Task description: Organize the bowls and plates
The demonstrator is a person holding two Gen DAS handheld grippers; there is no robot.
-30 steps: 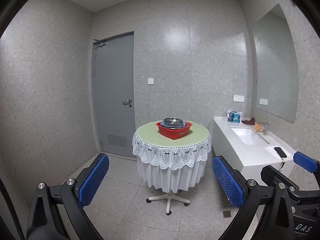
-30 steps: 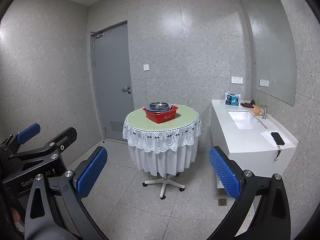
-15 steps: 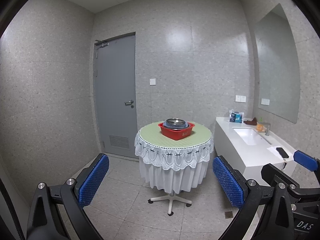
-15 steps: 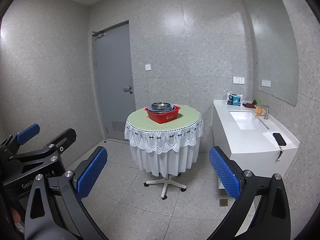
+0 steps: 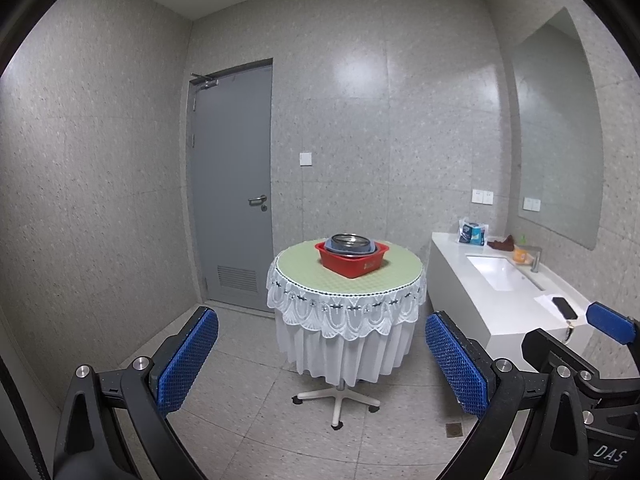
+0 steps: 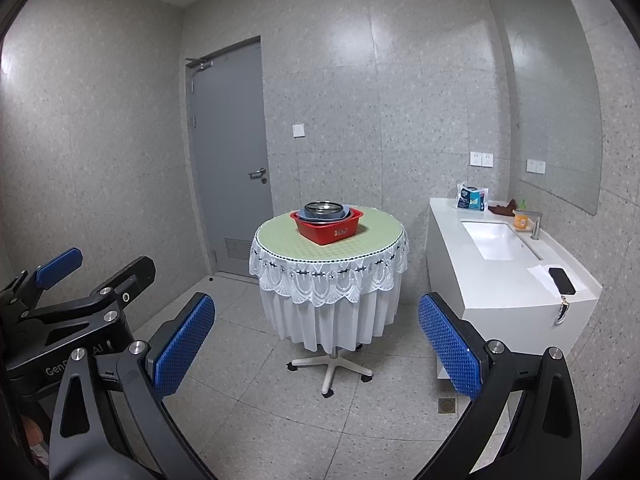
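Note:
A red plastic basin [image 5: 352, 262] [image 6: 327, 229] stands on a round table [image 5: 384, 276] [image 6: 372, 240] with a green top and white lace cloth, across the room. In the basin sit stacked dishes: a metal bowl [image 5: 349, 241] [image 6: 323, 209] on top of a blue one [image 5: 370, 249]. My left gripper [image 5: 322, 354] is open and empty, far short of the table. My right gripper [image 6: 316, 342] is also open and empty, level with the left one, which shows at the left of the right wrist view [image 6: 80, 280].
A white counter [image 5: 508, 304] [image 6: 472, 272] with a sink [image 6: 494, 240] runs along the right wall, carrying a phone [image 6: 562, 281], a tissue pack [image 6: 472, 196] and an orange cup [image 6: 520, 220]. A grey door [image 5: 232, 184] is at the back left. A floor drain [image 6: 447, 405] lies near the counter.
Both grippers tilted upward slightly, so the table and basin sit lower in both views. The jaws stayed open.

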